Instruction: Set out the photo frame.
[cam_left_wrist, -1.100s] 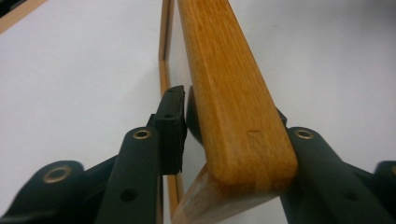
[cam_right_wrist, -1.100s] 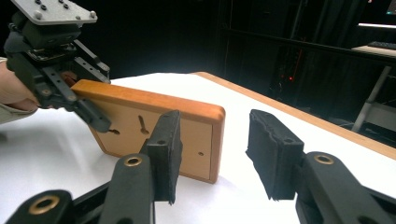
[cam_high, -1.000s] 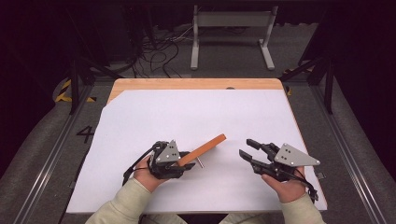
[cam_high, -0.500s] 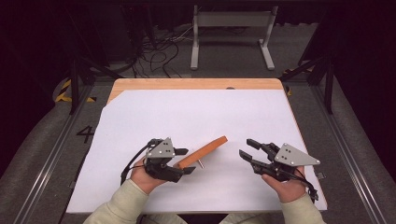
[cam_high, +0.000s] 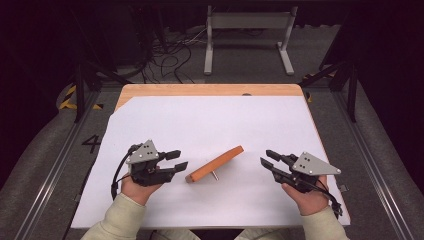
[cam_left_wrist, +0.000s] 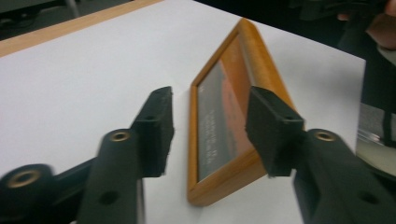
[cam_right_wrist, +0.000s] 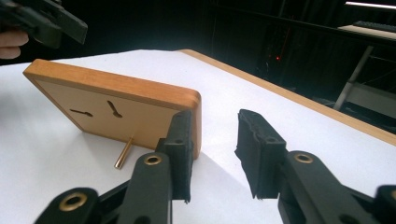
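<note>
Wooden picture frame (cam_high: 215, 163) between hand-held grippers

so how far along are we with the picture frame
The wooden picture frame already stands on the white sheet, propped on its brass peg. In hand: nothing. The left claw, whose jaws have just been closing, is off the frame; the right claw waits open beside it. Any further placing remains.

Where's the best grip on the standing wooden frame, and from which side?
Probably the short end edge of the wooden frame nearest the left gripper, approached level from that side. The frame stands on its long edge, propped by a brass peg behind, so jaws can straddle its thin thickness there.
</note>
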